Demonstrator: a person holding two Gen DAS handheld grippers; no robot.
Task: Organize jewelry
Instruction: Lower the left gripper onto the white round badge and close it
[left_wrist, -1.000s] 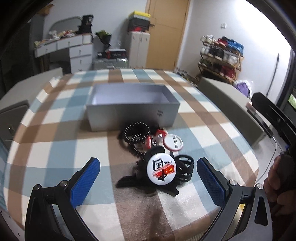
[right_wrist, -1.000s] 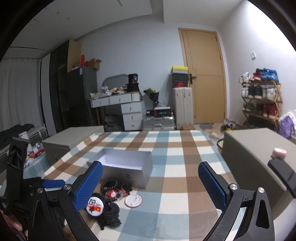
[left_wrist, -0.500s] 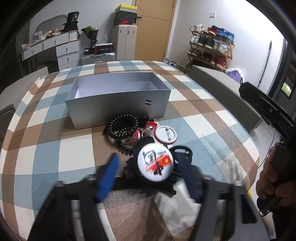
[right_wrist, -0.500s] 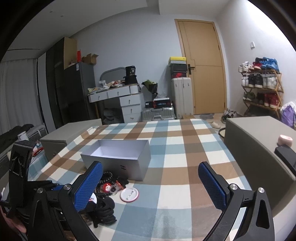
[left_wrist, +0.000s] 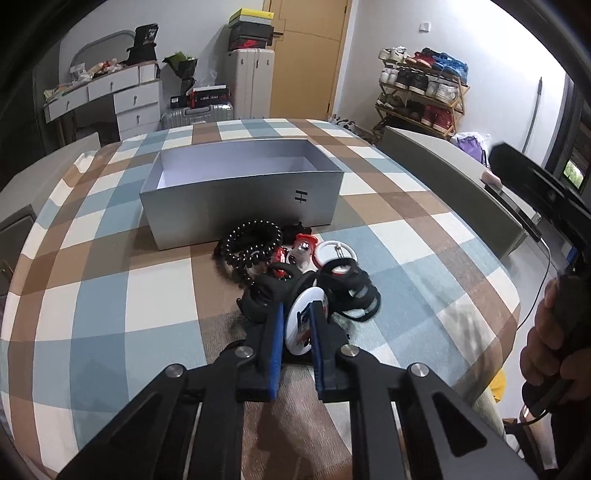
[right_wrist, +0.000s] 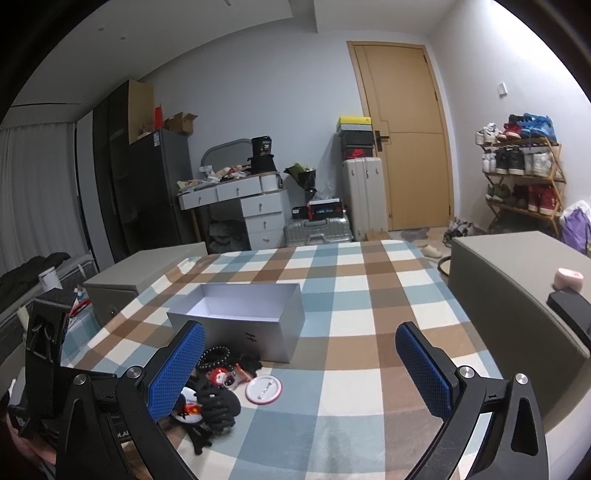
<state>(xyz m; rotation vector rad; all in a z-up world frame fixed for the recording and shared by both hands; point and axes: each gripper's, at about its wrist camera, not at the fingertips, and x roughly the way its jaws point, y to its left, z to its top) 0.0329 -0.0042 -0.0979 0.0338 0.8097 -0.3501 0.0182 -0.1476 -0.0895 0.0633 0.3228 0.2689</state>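
A small pile of jewelry lies on the plaid cloth in front of an open silver box (left_wrist: 243, 206). In it are a black bead bracelet (left_wrist: 251, 240), black hair ties (left_wrist: 351, 291), a small red piece (left_wrist: 303, 244) and a red-rimmed badge (left_wrist: 338, 253). My left gripper (left_wrist: 297, 308) is closing, and its blue pads press on a white printed badge (left_wrist: 301, 317) that stands tipped on edge between them. My right gripper (right_wrist: 299, 328) hangs wide open and holds nothing, to the right of the pile; the box (right_wrist: 236, 332) and the white badge (right_wrist: 186, 408) show behind its left finger.
Grey cabinets (right_wrist: 517, 295) flank the table (left_wrist: 110, 295) on both sides. A hand (left_wrist: 546, 350) holding the right gripper's handle shows at the right edge of the left wrist view. Beyond the table are drawers, suitcases, a door and a shoe rack.
My left gripper's jaws came together from wide open onto the white badge, which tipped from lying flat to standing on edge. The right gripper stayed as it was.
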